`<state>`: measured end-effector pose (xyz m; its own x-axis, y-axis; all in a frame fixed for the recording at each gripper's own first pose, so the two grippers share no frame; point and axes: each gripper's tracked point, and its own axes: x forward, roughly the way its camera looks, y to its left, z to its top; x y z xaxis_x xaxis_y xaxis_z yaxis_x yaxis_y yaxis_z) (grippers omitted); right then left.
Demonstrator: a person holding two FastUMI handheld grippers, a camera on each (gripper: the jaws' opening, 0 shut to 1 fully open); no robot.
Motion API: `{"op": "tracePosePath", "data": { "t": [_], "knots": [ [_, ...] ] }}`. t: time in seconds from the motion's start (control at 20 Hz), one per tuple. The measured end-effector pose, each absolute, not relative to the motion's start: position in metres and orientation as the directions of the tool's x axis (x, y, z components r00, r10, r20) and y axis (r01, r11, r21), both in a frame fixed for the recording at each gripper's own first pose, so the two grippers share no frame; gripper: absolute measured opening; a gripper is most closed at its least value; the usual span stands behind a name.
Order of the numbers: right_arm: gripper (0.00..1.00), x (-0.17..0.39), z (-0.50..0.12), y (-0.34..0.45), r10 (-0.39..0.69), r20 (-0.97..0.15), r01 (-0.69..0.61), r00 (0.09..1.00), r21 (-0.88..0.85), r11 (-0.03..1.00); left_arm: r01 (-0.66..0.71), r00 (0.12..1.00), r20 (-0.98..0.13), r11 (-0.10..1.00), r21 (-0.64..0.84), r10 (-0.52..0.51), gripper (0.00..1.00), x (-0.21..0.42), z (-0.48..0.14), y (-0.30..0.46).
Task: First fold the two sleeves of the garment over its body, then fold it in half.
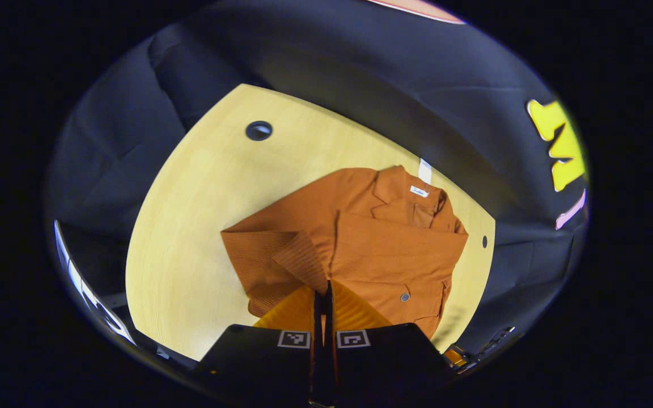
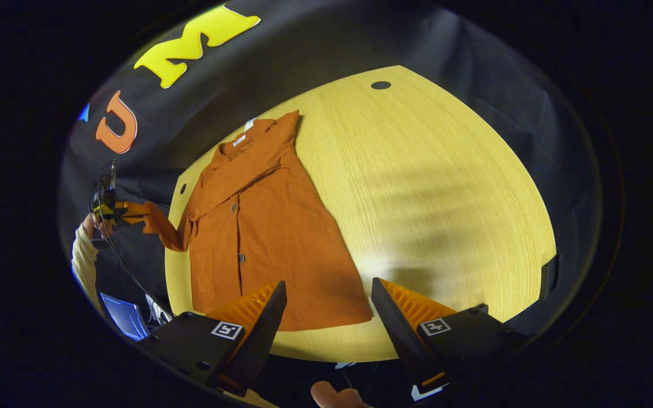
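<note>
An orange ribbed button-up garment [image 1: 383,249] [image 2: 264,226] lies flat on the yellow wooden table [image 1: 202,198] [image 2: 428,187], collar toward the booth wall. My left gripper [image 1: 322,297] [image 2: 112,212] is shut on the cuff of one sleeve [image 1: 304,260] [image 2: 165,229]. It holds that sleeve stretched out past the table's edge, lifted off the surface. The other sleeve lies folded across the chest. My right gripper [image 2: 329,300] is open and holds nothing, hovering over the near table edge just above the garment's hem.
The tabletop has a round cable hole [image 1: 258,130] [image 2: 381,85] far from the garment and a smaller hole [image 1: 484,241] [image 2: 182,188] near its shoulder. A person's pale sleeve [image 2: 83,255] sits behind the left gripper, with a blue screen [image 2: 125,317] below it.
</note>
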<state>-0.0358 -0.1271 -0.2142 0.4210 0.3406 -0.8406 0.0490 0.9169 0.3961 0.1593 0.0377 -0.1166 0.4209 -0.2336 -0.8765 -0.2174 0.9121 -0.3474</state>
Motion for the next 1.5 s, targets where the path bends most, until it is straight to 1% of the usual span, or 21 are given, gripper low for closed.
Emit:
{"op": "tracePosePath", "data": {
  "t": [0.2,0.35,0.4,0.45,0.55,0.65,0.75,0.9,1.05,1.25,1.3,1.35,1.4,1.45,1.5],
  "knots": [
    [0.97,-0.046,-0.219,-0.147,0.336,-0.84,0.079,0.426,0.404,0.911,-0.142,0.391,-0.884,0.932,-0.332,-0.255,0.03,0.18,-0.119,-0.029],
    [0.97,-0.052,-0.222,-0.167,0.329,-0.84,0.114,0.432,0.412,0.904,-0.068,0.389,-0.873,0.936,-0.344,-0.293,0.03,0.2,-0.115,-0.09],
    [0.97,-0.055,-0.223,-0.173,0.326,-0.84,0.123,0.434,0.414,0.902,-0.042,0.39,-0.872,0.941,-0.336,-0.295,0.07,0.206,-0.114,-0.108],
    [0.97,-0.055,-0.224,-0.18,0.321,-0.841,0.131,0.436,0.412,0.902,-0.022,0.393,-0.873,0.946,-0.323,-0.288,0.03,0.213,-0.116,-0.123],
    [0.96,-0.056,-0.227,-0.192,0.306,-0.844,0.143,0.44,0.402,0.904,-0.002,0.398,-0.874,0.953,-0.303,-0.277,0.03,0.229,-0.125,-0.156],
    [0.97,-0.054,-0.23,-0.203,0.294,-0.847,0.155,0.443,0.395,0.906,0.009,0.396,-0.866,0.945,-0.327,-0.304,0.03,0.241,-0.127,-0.194],
    [0.97,-0.056,-0.235,-0.215,0.276,-0.854,0.177,0.441,0.385,0.906,0.029,0.375,-0.869,0.941,-0.336,-0.322,0.03,0.247,-0.138,-0.228],
    [0.97,-0.063,-0.239,-0.232,0.257,-0.858,0.224,0.445,0.385,0.895,0.099,0.326,-0.89,0.948,-0.302,-0.318,0.03,0.251,-0.166,-0.266],
    [0.97,-0.076,-0.24,-0.244,0.25,-0.861,0.239,0.442,0.382,0.893,0.11,0.266,-0.903,0.941,-0.32,-0.338,0.03,0.246,-0.193,-0.298],
    [0.97,-0.09,-0.233,-0.257,0.235,-0.852,0.256,0.468,0.386,0.886,0.085,0.284,-0.906,0.949,-0.303,-0.314,0.04,0.253,-0.209,-0.305],
    [0.97,-0.092,-0.234,-0.261,0.23,-0.85,0.267,0.473,0.387,0.883,0.088,0.285,-0.901,0.945,-0.316,-0.328,0.07,0.254,-0.208,-0.31],
    [0.97,-0.094,-0.236,-0.264,0.228,-0.85,0.281,0.475,0.392,0.876,0.094,0.283,-0.893,0.937,-0.338,-0.35,0.0,0.253,-0.207,-0.318],
    [0.97,-0.097,-0.238,-0.266,0.228,-0.849,0.297,0.476,0.4,0.867,0.097,0.282,-0.884,0.928,-0.36,-0.372,0.26,0.25,-0.203,-0.324],
    [0.97,-0.097,-0.238,-0.267,0.231,-0.848,0.311,0.476,0.409,0.858,0.094,0.29,-0.88,0.927,-0.364,-0.375,0.3,0.25,-0.201,-0.325],
    [0.97,-0.098,-0.24,-0.268,0.235,-0.848,0.321,0.475,0.415,0.851,0.092,0.302,-0.875,0.925,-0.368,-0.378,0.51,0.251,-0.2,-0.324]
  ]
}}
